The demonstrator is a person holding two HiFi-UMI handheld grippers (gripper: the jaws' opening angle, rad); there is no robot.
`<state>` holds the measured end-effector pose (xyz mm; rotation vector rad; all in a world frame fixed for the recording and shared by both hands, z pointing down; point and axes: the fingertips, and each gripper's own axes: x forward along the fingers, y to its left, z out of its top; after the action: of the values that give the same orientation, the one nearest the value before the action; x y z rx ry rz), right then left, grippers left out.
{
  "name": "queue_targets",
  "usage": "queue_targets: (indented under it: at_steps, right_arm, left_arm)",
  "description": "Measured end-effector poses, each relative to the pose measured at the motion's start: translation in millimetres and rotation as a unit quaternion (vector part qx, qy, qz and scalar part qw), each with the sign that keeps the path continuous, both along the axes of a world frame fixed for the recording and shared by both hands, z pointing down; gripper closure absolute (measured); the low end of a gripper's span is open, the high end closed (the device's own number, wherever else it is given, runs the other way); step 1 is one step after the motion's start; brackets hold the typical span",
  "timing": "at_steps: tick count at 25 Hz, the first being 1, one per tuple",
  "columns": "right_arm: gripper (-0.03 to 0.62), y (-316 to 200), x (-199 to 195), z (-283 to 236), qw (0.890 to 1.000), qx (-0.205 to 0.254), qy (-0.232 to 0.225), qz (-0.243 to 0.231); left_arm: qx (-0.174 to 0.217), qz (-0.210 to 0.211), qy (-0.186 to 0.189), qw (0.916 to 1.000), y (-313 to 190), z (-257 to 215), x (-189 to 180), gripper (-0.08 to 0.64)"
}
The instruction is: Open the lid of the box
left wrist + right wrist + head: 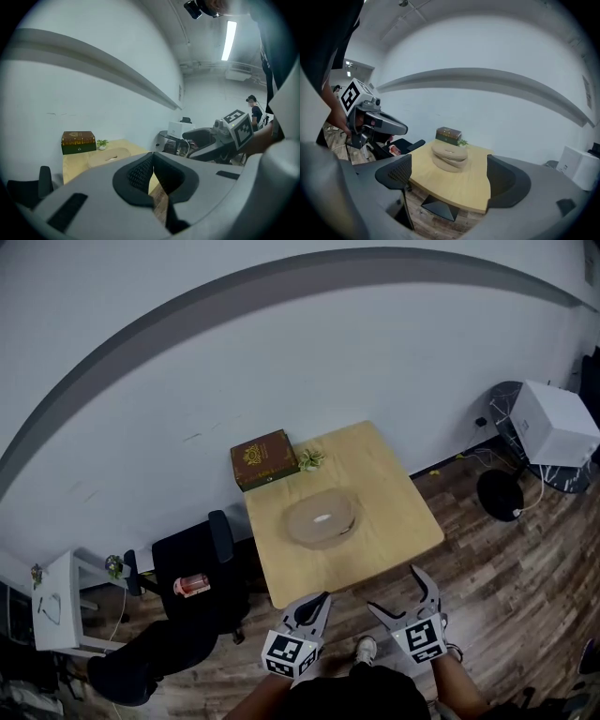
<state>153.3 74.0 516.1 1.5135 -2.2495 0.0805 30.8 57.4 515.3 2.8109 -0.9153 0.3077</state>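
Head view: box (263, 459) upper centre, on table's (394, 493) far corner; left gripper view: left gripper (152, 173) jaws together, empty; right gripper view: right gripper (450, 180) jaws wide apart, empty; box likely rigid, light; lift lid's front edge.

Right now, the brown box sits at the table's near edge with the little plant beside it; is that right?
No: the brown box sits at the table's far corner, with the little plant beside it; the head view shows this.
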Motion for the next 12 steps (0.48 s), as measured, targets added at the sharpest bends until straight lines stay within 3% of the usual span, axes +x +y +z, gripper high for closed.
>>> queue_targets:
  at_steps: [12]
  right_arm:
    - [0.061, -70.0, -6.5, 26.3, 0.995, -0.021, 0.054, -0.085]
  left_arm:
    - [-0.015, -0.089, -0.010, 0.9959, -48.0, 17.9, -25.5, 0.540]
